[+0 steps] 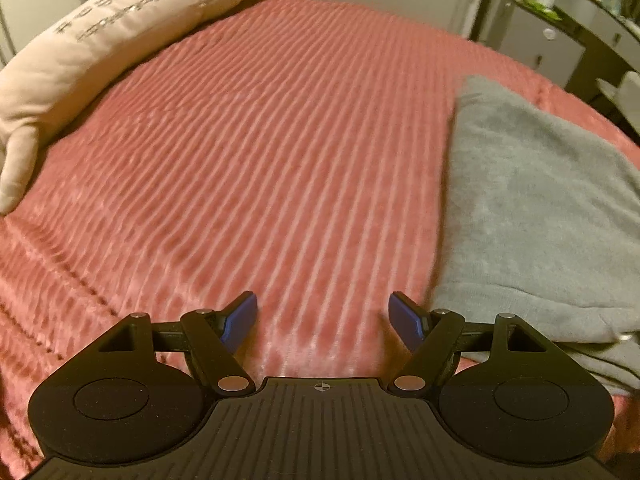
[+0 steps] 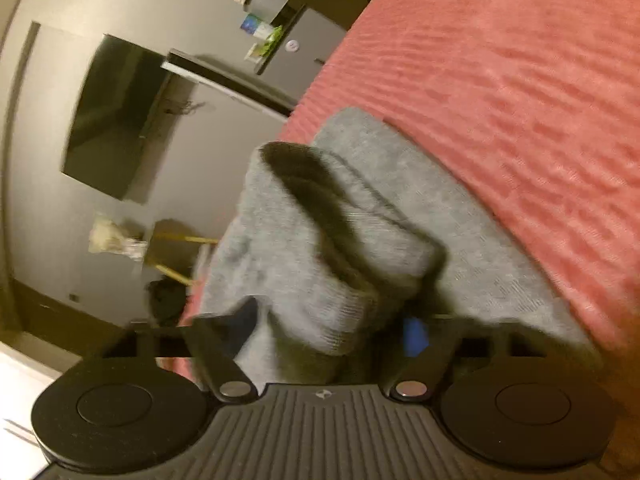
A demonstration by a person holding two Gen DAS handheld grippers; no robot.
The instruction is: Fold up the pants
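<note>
The grey pants (image 1: 536, 208) lie on the pink ribbed bedspread (image 1: 260, 152), at the right of the left wrist view. My left gripper (image 1: 322, 316) is open and empty, low over the bedspread just left of the pants' edge. In the right wrist view, a bunched fold of the grey pants (image 2: 328, 248) fills the space between the fingers of my right gripper (image 2: 332, 328). The fingers stand wide apart with cloth between them, the cloth hides most of them, and the view is blurred. I cannot tell if they grip it.
A long cream plush pillow (image 1: 80, 52) lies along the bed's far left edge. Beyond the bed stand grey cabinets (image 1: 560, 40) with small items on top. The right wrist view shows a dark wall screen (image 2: 116, 116) and the bedspread (image 2: 500, 92).
</note>
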